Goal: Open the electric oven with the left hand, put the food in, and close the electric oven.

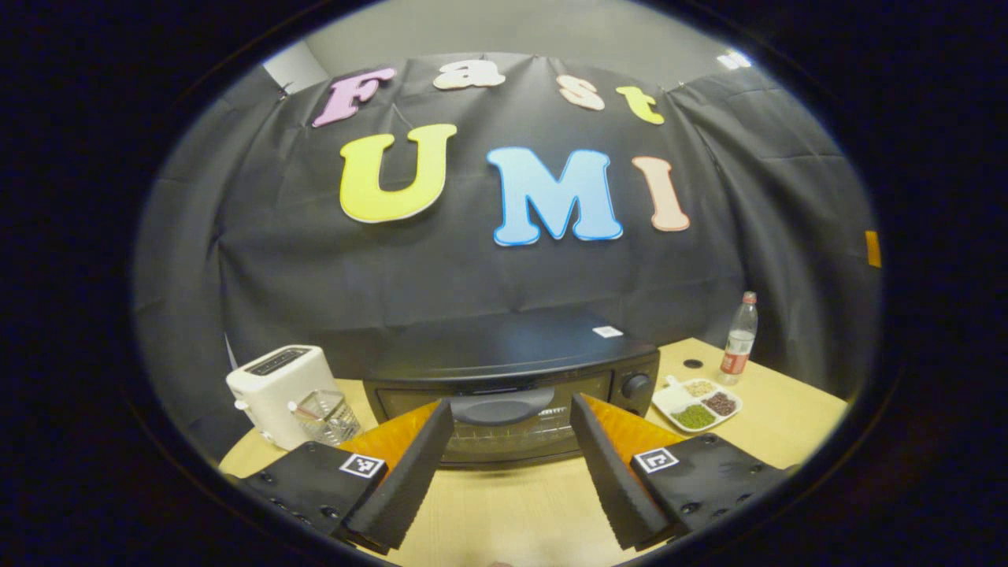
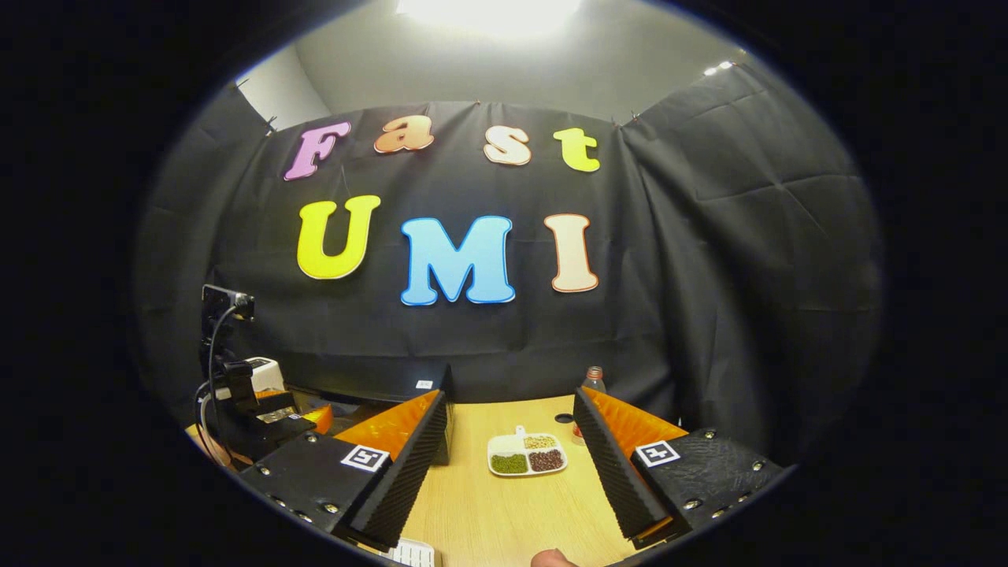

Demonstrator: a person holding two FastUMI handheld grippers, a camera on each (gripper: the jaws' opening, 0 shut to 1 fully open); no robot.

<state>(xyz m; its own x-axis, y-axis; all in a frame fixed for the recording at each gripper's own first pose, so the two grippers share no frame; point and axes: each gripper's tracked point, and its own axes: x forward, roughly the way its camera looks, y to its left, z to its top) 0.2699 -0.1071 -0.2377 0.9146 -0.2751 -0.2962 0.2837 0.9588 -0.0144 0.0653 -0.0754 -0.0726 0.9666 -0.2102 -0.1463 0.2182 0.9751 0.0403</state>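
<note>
While the left gripper (image 1: 512, 472) is hovering with its fingers spread wide and gripping nothing, the electric oven (image 1: 512, 386) is sitting at 12 o'clock ahead of it, door shut, handle (image 1: 502, 409) facing the gripper, long axis running side to side. It is looking black, with a knob (image 1: 635, 385) at its right end. A toaster (image 1: 277, 390) is standing at 10 o'clock, the food plate (image 1: 696, 402) at 2 o'clock, bare table (image 1: 504, 512) lying between gripper and oven. The right gripper (image 2: 508, 465) is also gaping wide, empty, the plate straight ahead of it.
</note>
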